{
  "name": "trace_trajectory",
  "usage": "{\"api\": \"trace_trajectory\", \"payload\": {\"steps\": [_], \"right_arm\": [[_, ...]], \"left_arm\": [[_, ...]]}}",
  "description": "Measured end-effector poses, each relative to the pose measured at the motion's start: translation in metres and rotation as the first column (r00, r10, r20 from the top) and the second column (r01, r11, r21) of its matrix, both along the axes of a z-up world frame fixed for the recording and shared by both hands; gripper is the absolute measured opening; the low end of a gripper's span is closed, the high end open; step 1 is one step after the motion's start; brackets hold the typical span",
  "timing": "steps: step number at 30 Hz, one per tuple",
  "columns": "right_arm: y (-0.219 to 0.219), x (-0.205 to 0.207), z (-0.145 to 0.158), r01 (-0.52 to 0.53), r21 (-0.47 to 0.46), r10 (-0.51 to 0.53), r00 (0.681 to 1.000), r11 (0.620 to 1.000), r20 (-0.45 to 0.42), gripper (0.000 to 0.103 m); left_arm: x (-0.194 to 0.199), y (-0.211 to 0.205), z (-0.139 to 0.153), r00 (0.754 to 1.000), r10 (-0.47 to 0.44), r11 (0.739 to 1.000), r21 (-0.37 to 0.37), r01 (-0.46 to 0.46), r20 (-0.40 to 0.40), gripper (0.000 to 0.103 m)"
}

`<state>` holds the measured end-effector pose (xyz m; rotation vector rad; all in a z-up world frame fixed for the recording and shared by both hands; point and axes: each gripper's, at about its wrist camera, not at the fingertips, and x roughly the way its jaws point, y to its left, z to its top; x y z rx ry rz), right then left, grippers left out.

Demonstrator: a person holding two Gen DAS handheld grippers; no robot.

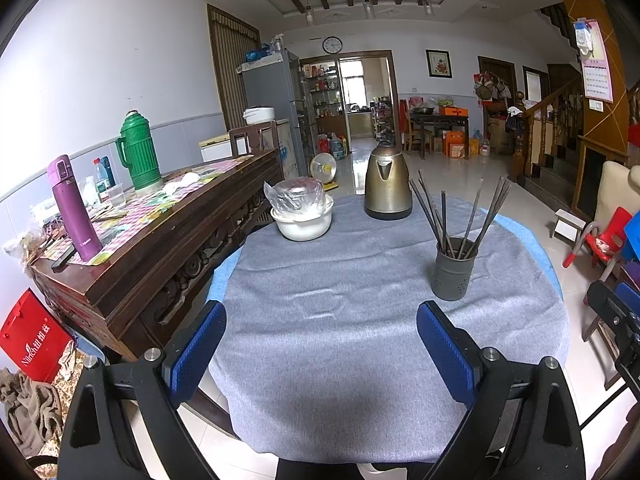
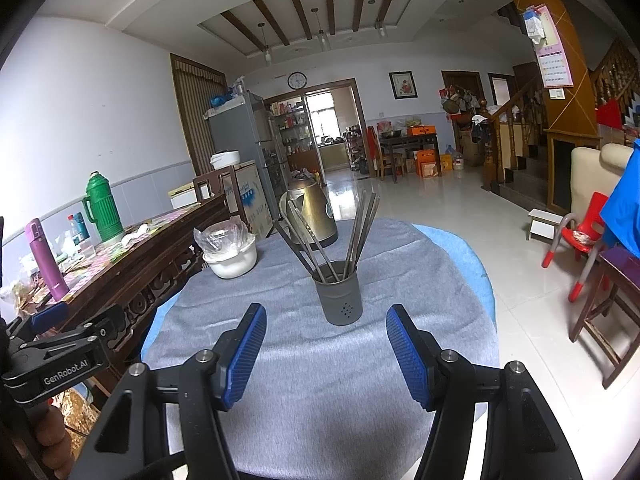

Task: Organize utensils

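Note:
A dark grey perforated holder [image 1: 454, 268] stands on the grey tablecloth [image 1: 340, 340] at the right, with several grey chopsticks [image 1: 444, 216] fanned out in it. In the right wrist view the holder [image 2: 339, 296] with its chopsticks [image 2: 356, 232] stands just ahead of my right gripper [image 2: 326, 356], which is open and empty. My left gripper [image 1: 320, 348] is open and empty over the near part of the table, left of the holder.
A brass kettle [image 1: 387, 184] and a white bowl with a plastic-wrapped lid [image 1: 302, 212] stand at the table's far side. A wooden sideboard [image 1: 152, 248] with a green thermos [image 1: 138, 156] and a purple flask [image 1: 72, 208] is at left. Red chairs [image 2: 580, 240] stand at right.

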<state>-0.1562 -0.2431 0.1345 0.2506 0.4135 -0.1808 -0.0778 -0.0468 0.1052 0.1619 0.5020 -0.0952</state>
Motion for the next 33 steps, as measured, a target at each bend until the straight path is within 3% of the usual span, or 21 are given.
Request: {"api": "trace_trajectory", "payload": {"steps": [22, 33], "right_arm": [[0.005, 0.0, 0.004, 0.017, -0.003, -0.017, 1.0, 1.0, 0.017, 0.066], [-0.001, 0.025, 0.012, 0.02, 0.021, -0.02, 1.0, 1.0, 0.015, 0.066]], "left_arm": [[0.0, 0.001, 0.003, 1.0, 0.0, 1.0, 0.007, 0.0, 0.0, 0.096], [0.018, 0.001, 0.006, 0.999, 0.044, 0.999, 0.005, -0.044, -0.015, 0.096]]}}
